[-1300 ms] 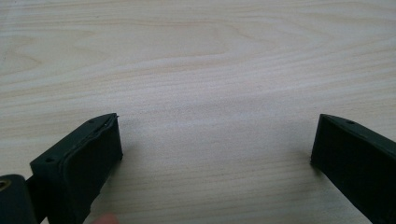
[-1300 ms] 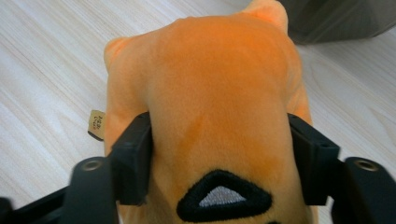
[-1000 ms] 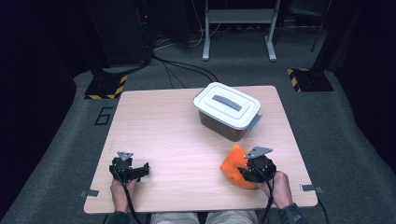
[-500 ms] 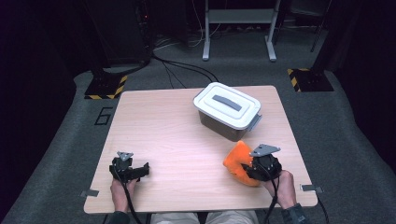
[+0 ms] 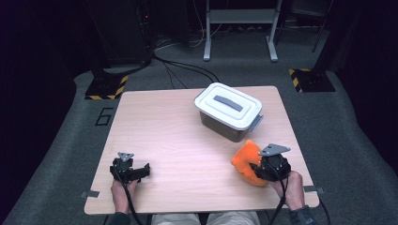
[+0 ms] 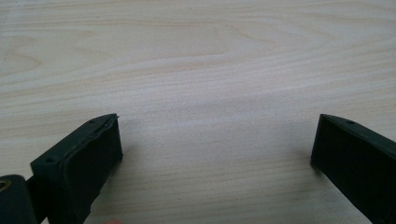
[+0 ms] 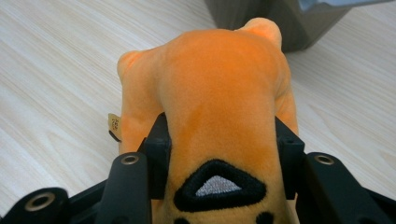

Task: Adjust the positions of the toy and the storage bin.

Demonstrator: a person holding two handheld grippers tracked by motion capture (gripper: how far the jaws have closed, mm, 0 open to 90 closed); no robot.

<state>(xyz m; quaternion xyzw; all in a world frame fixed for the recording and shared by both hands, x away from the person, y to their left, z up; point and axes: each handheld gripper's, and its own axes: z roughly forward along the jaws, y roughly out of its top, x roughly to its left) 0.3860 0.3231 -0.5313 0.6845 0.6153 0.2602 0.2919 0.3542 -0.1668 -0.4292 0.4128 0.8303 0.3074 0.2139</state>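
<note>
An orange plush toy (image 5: pixel 247 162) with a black embroidered triangle on it (image 7: pixel 219 116) is squeezed between the jaws of my right gripper (image 5: pixel 261 169), which holds it just above the table's near right corner. The jaws press into both sides of the toy (image 7: pixel 219 154). A small tag sticks out on the toy's left side in the right gripper view. My left gripper (image 5: pixel 141 171) rests at the near left of the table, open, and its two black jaws stand wide apart over bare wood (image 6: pixel 215 154).
A grey storage box with a white lid (image 5: pixel 229 110) and a grey handle stands at the back right of the wooden table (image 5: pixel 159 126), just beyond the toy; its dark wall (image 7: pixel 280 18) shows in the right gripper view. Cables and stand feet lie on the floor behind.
My right gripper has shifted slightly to the right and risen a little with the plush toy. The left gripper has stayed where it was.
</note>
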